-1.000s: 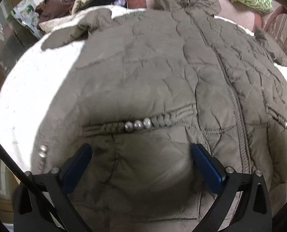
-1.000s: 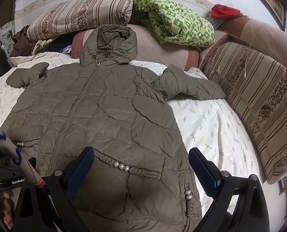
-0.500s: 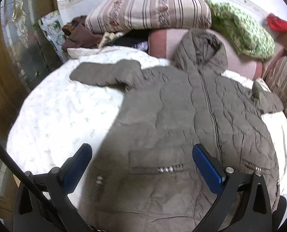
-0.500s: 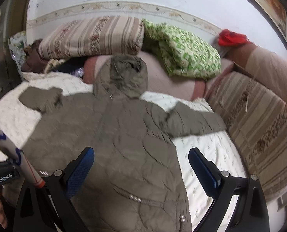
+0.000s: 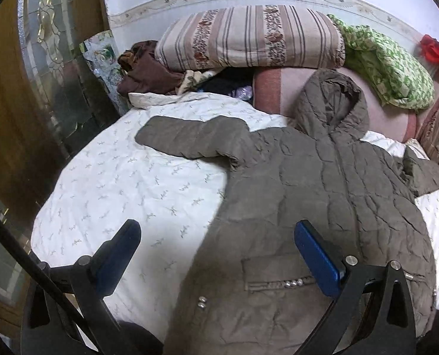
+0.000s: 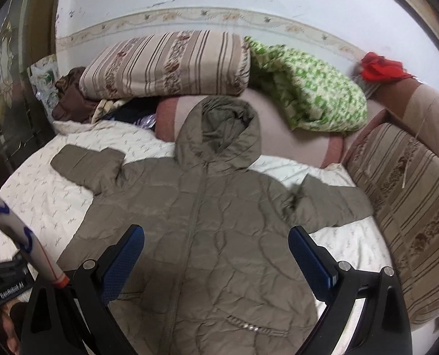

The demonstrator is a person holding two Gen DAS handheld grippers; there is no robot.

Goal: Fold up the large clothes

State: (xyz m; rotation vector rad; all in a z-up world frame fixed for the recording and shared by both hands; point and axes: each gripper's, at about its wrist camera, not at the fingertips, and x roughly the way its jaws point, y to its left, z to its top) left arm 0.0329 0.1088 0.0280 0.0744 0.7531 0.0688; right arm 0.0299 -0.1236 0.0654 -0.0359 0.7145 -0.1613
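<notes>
An olive quilted hooded jacket (image 6: 207, 224) lies flat, front up and zipped, on a white patterned bed sheet (image 6: 41, 195). Its hood (image 6: 219, 130) rests against the pink headrest, and both sleeves spread outward. In the left wrist view the jacket (image 5: 323, 207) fills the right half, with its left sleeve (image 5: 189, 139) stretched across the sheet. My left gripper (image 5: 216, 245) is open and empty above the jacket's lower left edge. My right gripper (image 6: 216, 251) is open and empty above the jacket's lower middle.
A striped folded quilt (image 6: 166, 62) and a green patterned blanket (image 6: 308, 88) are stacked at the head. A striped cushion (image 6: 403, 201) lines the right side. A wooden glass-panelled door (image 5: 27, 103) stands at the left. Dark clothes (image 5: 148, 71) are piled by the door.
Both grippers have pulled up and back from the jacket, so the whole jacket and bed head now show. The jacket has not moved.
</notes>
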